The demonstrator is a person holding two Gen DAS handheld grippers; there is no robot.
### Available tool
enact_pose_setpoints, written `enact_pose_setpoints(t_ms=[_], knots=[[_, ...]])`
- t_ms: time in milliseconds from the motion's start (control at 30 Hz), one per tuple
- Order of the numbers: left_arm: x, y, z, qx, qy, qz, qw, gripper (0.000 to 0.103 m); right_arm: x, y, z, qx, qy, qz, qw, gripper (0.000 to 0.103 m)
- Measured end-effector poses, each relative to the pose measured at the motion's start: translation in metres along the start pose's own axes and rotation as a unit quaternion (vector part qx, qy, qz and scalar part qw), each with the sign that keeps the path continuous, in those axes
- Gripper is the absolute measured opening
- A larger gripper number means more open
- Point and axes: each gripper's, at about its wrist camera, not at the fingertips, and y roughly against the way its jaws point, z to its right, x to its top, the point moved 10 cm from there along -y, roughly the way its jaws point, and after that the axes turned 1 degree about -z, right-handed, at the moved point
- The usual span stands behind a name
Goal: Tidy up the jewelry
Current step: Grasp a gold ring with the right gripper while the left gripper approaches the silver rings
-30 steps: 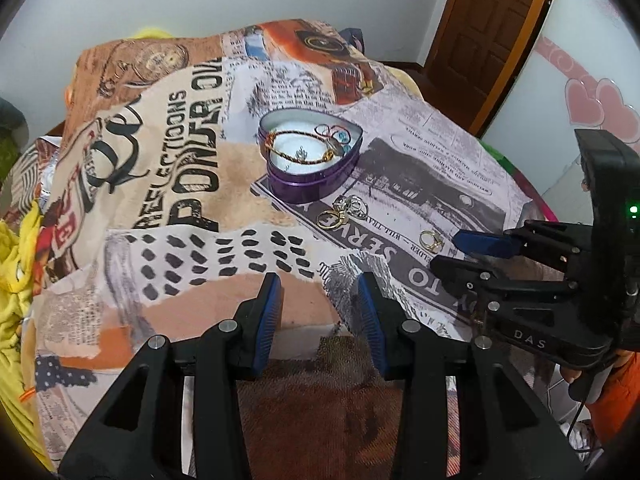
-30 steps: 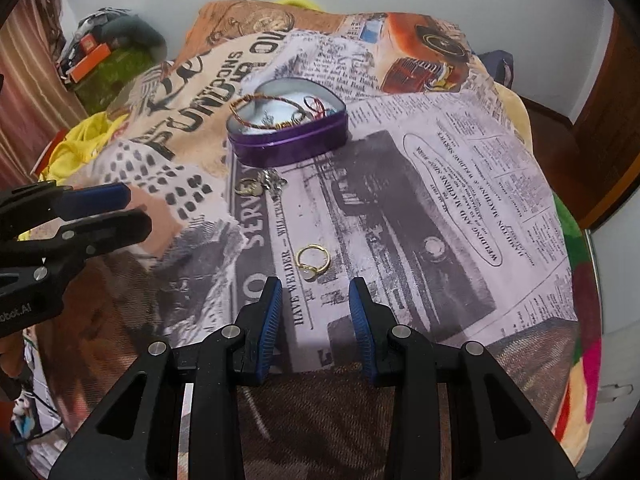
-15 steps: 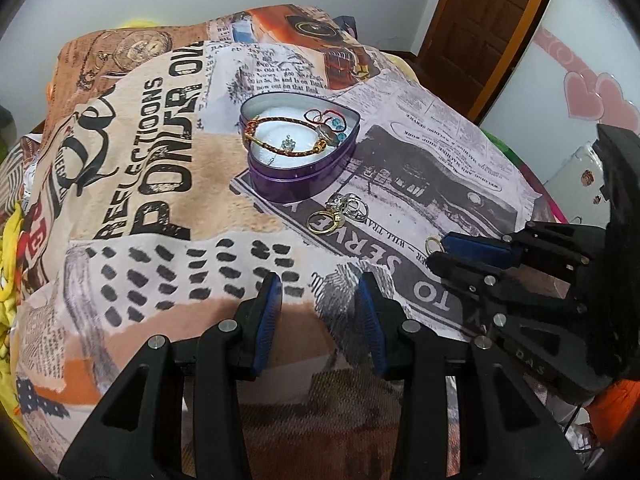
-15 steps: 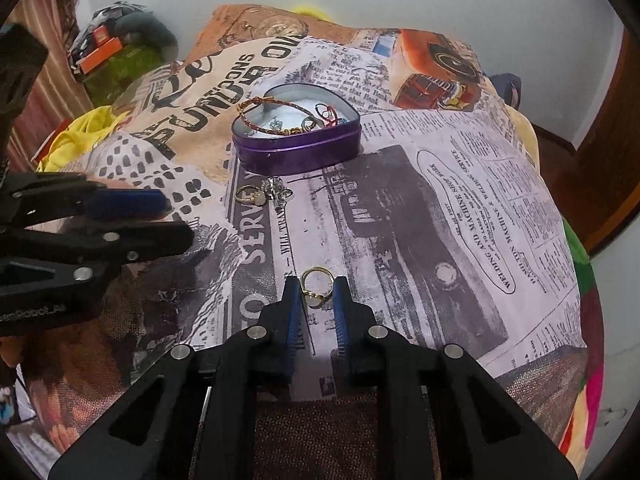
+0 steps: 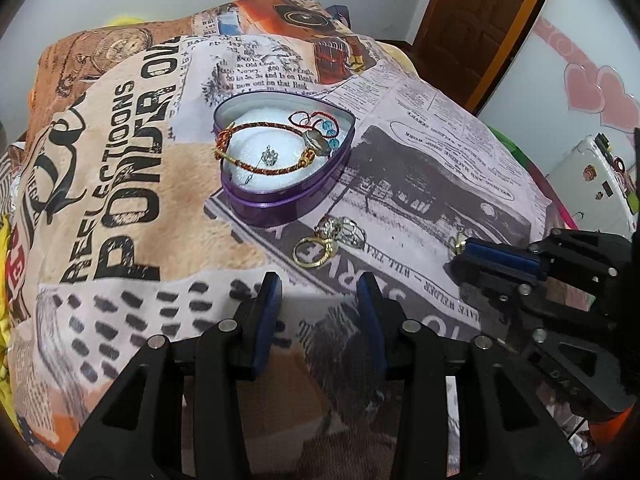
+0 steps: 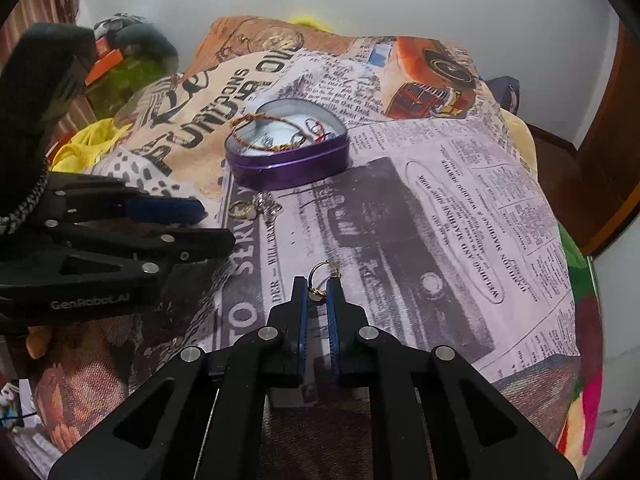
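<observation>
Left wrist view: left gripper (image 5: 318, 286) held half-open, empty, short of loose gold ring pair (image 5: 326, 242) beside purple heart-shaped tin (image 5: 280, 200).

Right wrist view: right gripper (image 6: 317, 294) clamped on thin gold ring (image 6: 321, 280), pinched across band on printed blanket (image 6: 440, 200). Ring judged light, stiff, slippery.

black plastic grippers, blue-padded fingers (image 6: 301, 320), silver screws, "genrobot.ai" marking on left gripper (image 6: 216, 224).

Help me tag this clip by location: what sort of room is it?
Probably a bedroom at home: a printed blanket covers what looks like a bed, a wooden door stands behind, and pink heart decorations hang on the wall.
</observation>
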Motion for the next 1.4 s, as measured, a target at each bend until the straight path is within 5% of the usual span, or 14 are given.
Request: enact_pose_setpoints(t_ms=[367,500,733,833,1400], knots=[[0.011,-0.013,-0.006,-0.016,0.007,0.006,0.9998,0.037,0.012,0.001,0.014,0.008,-0.031,0.016,0.999,0.008],[0.012,-0.014,-0.006,-0.016,0.007,0.008,0.9998,0.024,0.012,-0.001,0.015,0.008,-0.034,0.014,0.999,0.008],[0.011,-0.011,-0.003,0.006,-0.01,0.017,0.9998,0.022,0.016,0.009,0.011,0.007,-0.032,0.023,0.999,0.008],[0.01,-0.007,-0.004,0.016,-0.012,0.02,0.9996,0.005,0.02,0.014,0.01,0.006,-0.031,0.027,0.999,0.008],[0.009,0.042,-0.017,0.037,-0.013,0.073,0.9966,0.003,0.041,0.027,0.006,0.002,-0.028,0.048,0.998,0.008]])
